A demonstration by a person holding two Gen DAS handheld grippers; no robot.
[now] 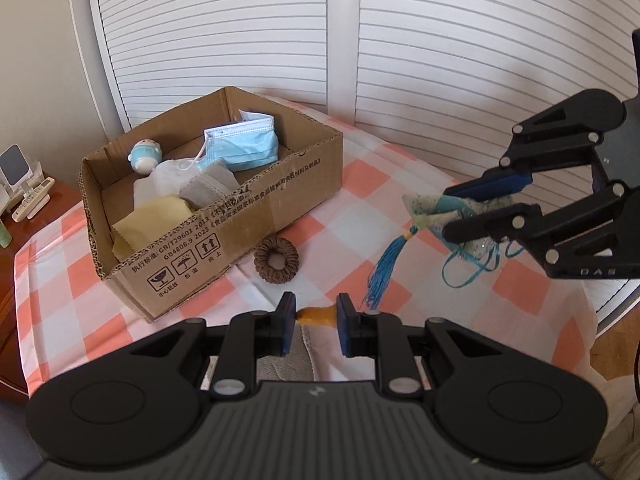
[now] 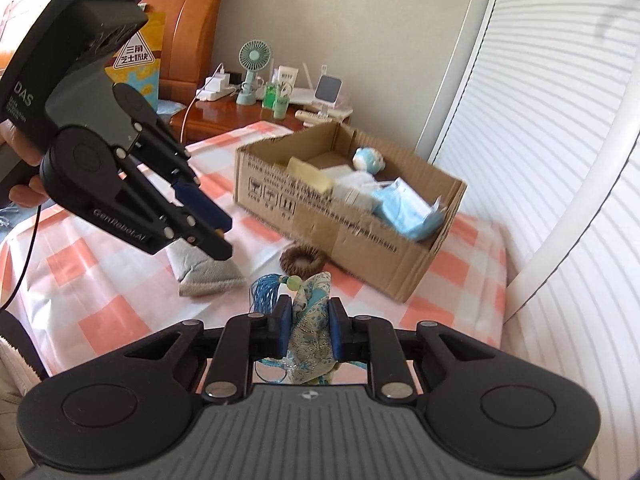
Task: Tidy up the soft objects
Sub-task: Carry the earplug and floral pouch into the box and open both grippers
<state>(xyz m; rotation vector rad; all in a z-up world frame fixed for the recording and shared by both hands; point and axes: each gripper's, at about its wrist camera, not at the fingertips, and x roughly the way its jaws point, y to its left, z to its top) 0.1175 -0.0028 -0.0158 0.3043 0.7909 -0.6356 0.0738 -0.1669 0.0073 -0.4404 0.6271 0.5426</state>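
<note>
My left gripper (image 1: pixel 317 316) is shut on the orange end (image 1: pixel 316 315) of a grey fabric piece (image 2: pixel 208 276), which hangs from its pads down onto the checked bedspread (image 1: pixel 360 184). My right gripper (image 2: pixel 306 312) is shut on a blue patterned sachet (image 2: pixel 310 332) with a blue tassel (image 1: pixel 384 272), held above the bed. From the left wrist view, the right gripper (image 1: pixel 447 213) hangs at the right with the sachet (image 1: pixel 424 208) between its fingers. The cardboard box (image 1: pixel 280 200) holds a blue face mask (image 1: pixel 244 148), a small plush toy (image 1: pixel 145 155) and folded cloths. A brown scrunchie (image 1: pixel 277 258) lies beside the box.
White louvred doors (image 1: pixel 440 40) stand behind the bed. A wooden nightstand (image 2: pixel 224 114) carries a small green fan (image 2: pixel 251 68), a phone stand (image 2: pixel 328 90), chargers and a remote. A wooden headboard (image 2: pixel 192 20) and a yellow bag (image 2: pixel 138 68) are at the left.
</note>
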